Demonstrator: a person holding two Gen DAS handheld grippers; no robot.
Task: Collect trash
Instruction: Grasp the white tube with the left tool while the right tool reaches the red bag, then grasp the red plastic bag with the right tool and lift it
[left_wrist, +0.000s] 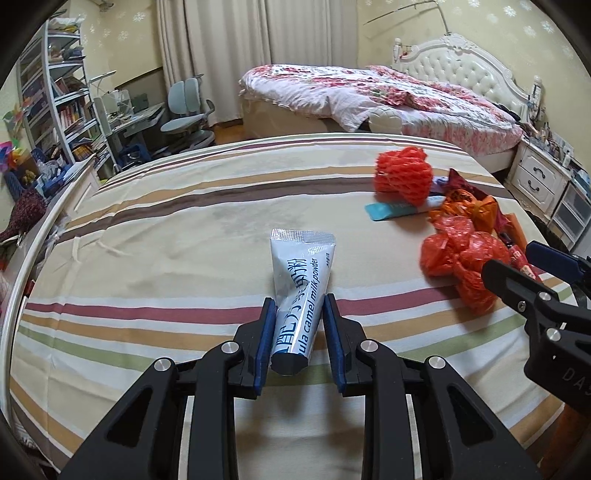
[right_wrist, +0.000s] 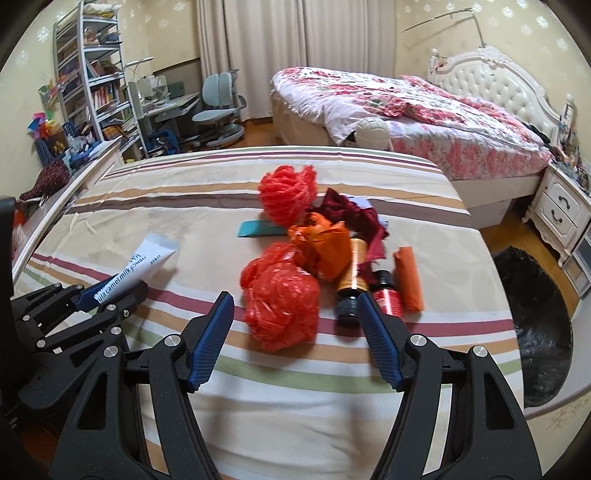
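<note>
My left gripper (left_wrist: 300, 304) is shut on a white and blue camel milk powder sachet (left_wrist: 301, 280), held just above the striped tablecloth (left_wrist: 147, 258). The sachet also shows in the right wrist view (right_wrist: 142, 264). My right gripper (right_wrist: 295, 306) is open, its jaws wide on either side of a crumpled red plastic bag (right_wrist: 282, 297). Behind it lie an orange bag (right_wrist: 325, 247), a red foam net (right_wrist: 286, 194), a teal packet (right_wrist: 258, 229), dark red wrappers (right_wrist: 354, 214), small brown bottles (right_wrist: 351, 291) and an orange packet (right_wrist: 408, 278).
A black trash bag (right_wrist: 535, 321) stands open on the floor to the right of the table. A floral bed (right_wrist: 406, 110), a nightstand (right_wrist: 561, 214), a desk with chair (right_wrist: 218, 110) and a bookshelf (right_wrist: 92, 85) stand behind.
</note>
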